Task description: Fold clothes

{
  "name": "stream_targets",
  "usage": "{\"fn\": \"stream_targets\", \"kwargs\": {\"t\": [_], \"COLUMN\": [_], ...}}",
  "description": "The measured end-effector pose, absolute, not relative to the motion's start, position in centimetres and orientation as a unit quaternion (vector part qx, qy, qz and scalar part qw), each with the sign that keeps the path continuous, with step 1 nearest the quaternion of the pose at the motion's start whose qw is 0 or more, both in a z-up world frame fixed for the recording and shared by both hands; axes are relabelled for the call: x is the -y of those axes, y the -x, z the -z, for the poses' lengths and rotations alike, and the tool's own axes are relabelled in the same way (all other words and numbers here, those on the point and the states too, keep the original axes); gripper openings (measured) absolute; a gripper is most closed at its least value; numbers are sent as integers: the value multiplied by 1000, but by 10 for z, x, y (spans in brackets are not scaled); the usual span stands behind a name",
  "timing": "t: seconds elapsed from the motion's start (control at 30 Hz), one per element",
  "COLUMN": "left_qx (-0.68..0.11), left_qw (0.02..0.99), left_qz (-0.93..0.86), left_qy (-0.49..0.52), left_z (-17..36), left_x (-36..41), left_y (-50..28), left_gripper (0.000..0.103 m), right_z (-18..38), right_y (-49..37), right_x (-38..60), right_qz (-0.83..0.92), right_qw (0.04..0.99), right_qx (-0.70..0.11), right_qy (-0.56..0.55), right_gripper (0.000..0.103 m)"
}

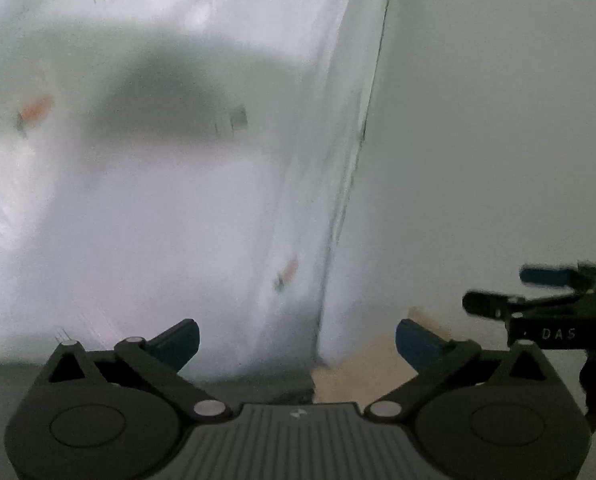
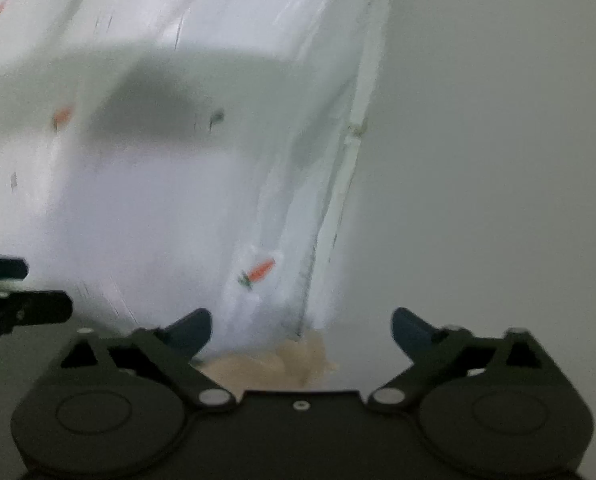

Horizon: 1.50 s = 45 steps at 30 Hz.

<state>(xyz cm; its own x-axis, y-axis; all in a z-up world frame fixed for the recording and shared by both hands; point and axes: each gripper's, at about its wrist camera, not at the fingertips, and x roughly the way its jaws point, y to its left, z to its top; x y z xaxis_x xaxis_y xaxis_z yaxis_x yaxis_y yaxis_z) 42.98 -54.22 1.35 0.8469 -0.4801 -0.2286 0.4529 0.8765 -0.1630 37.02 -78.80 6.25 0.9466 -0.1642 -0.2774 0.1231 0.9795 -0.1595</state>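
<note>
White garment (image 2: 146,208) printed with small orange carrots (image 2: 261,270): lies spread on a pale table (image 2: 498,160), filling the left and centre of both wrist views, with one long straight edge (image 2: 348,184) running from the near foreground to the far top. Blur hides most detail; whether that edge is a fold or a hem cannot be told, and no compact folded bundle is visible, so folding appears early or midway, with further folds judged outstanding. Left tool (image 1: 297,338): jaws wide apart, holding nothing, poised low over the garment's near end. Right tool (image 2: 301,326): likewise spread wide and empty, just beside the left, both pointing along the cloth. A tan patch (image 2: 266,364) shows beneath the near corner.
</note>
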Motion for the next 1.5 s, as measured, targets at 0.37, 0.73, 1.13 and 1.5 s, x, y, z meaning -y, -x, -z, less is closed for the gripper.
{"fn": "stream_targets", "kwargs": {"t": [0.37, 0.73, 1.13, 1.5], "left_qx": [-92, -154, -246, -316], "left_qw": [982, 984, 969, 948], "left_qz": [140, 80, 28, 39], "left_qy": [89, 45, 11, -4], "left_z": [-39, -43, -19, 7], "left_x": [442, 331, 192, 111], "left_y": [-301, -217, -138, -75], "left_gripper": [103, 103, 103, 103], "right_z": [-52, -36, 0, 31], "right_y": [-289, -229, -135, -55], "right_x": [681, 538, 371, 288], "right_qz": [32, -64, -68, -31], "right_qw": [995, 981, 958, 942], "right_qx": [-93, -181, -277, -331], "right_qy": [-17, -33, -43, -35], "right_gripper": [103, 103, 103, 103]}}
